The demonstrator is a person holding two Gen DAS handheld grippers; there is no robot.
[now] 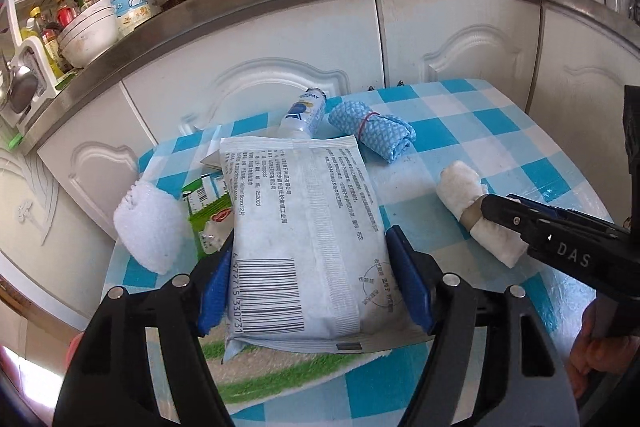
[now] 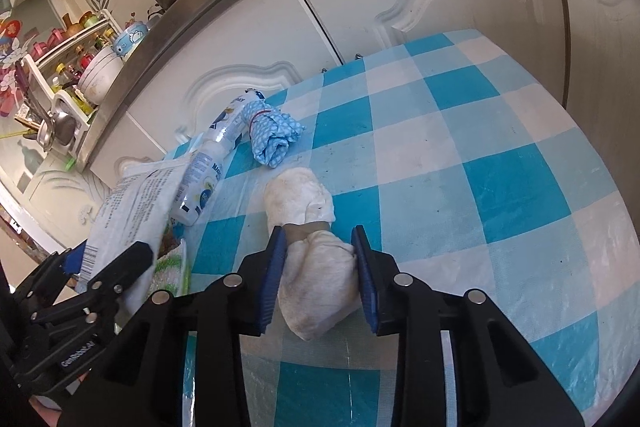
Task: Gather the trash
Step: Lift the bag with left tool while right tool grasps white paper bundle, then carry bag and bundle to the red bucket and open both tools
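Both grippers on trash: left gripper clamps the white packet, right gripper straddles the white cloth roll.

Right pads touch or nearly touch the roll; firm squeeze unclear. Roll lies on the checked table, taped middle just ahead of the fingertips. Risk: soft roll slips out on lift; packet, gripped near its barcode end, may sag and knock the bottle behind.

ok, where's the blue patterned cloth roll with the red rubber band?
The blue patterned cloth roll lies on the checked tablecloth near the far edge by the cabinets, just right of the plastic bottle and beyond the white cloth roll.
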